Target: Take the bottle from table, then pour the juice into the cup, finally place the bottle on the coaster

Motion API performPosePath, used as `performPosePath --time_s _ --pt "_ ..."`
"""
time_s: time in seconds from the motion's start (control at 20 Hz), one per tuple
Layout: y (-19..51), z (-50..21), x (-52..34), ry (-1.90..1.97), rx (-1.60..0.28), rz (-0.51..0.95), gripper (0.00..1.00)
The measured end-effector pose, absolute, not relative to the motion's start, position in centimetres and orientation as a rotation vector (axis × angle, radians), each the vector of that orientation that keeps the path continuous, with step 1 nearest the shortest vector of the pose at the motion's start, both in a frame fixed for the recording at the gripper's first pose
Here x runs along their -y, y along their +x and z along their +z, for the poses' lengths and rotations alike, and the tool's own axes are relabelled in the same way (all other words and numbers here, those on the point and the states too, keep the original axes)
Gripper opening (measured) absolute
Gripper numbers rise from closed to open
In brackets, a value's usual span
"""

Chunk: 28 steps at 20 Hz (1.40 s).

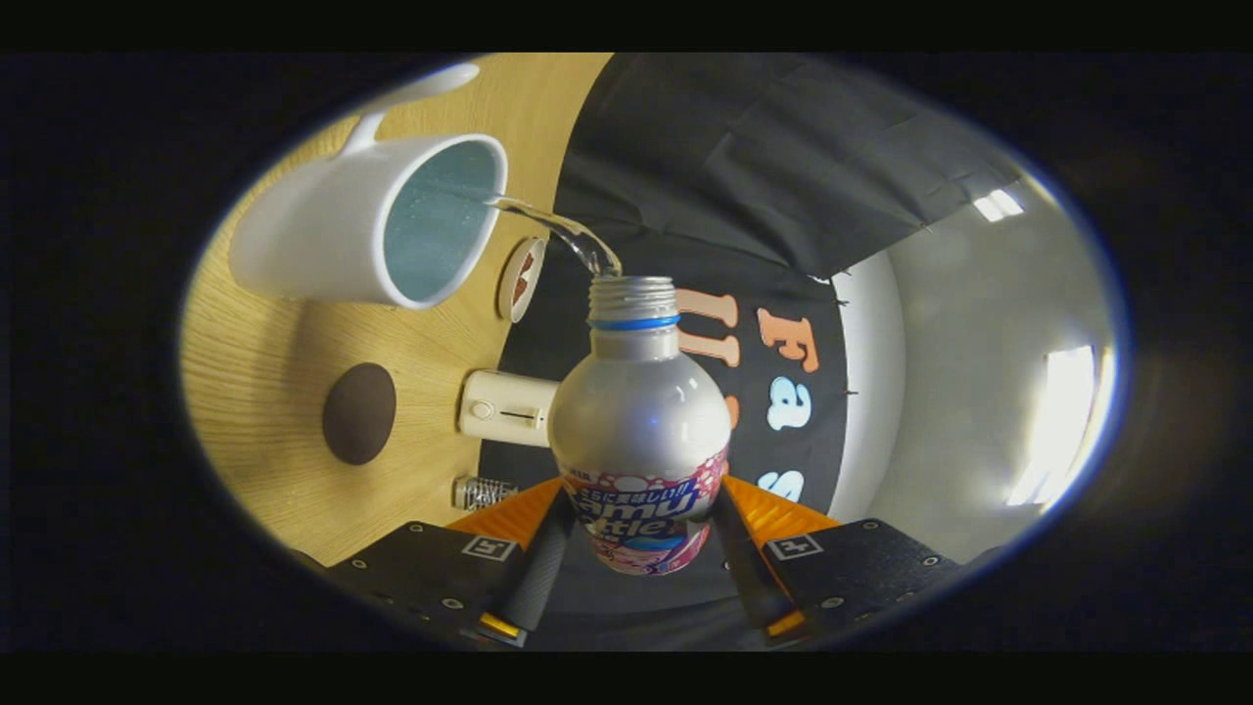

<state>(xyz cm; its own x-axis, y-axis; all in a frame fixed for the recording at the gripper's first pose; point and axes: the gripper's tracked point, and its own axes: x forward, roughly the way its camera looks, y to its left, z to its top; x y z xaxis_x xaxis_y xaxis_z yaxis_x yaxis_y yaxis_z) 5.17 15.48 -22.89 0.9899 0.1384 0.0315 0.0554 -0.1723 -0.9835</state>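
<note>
Tongs (641,548) pinch the bottle (638,431), tipped neck-first toward the cup (372,220), juice (563,230) streaming in.

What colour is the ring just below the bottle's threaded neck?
Blue, on the bottle held between the gripper fingers; clearest in the gripper view.

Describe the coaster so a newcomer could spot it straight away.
Start at the wooden table and find the white cup taking the stream from the bottle, which the gripper holds with both jaws pressed on its label. Beyond the cup's base, beside a small cream box, lies the coaster: a flat, dark brown disc, the only dark round thing on the wood.
</note>
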Motion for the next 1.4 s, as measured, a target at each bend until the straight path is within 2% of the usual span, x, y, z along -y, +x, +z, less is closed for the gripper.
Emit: performPosePath --time_s 1.4 --pt "6.0 -17.9 -14.7 -1.894 0.248 0.043 0.77"
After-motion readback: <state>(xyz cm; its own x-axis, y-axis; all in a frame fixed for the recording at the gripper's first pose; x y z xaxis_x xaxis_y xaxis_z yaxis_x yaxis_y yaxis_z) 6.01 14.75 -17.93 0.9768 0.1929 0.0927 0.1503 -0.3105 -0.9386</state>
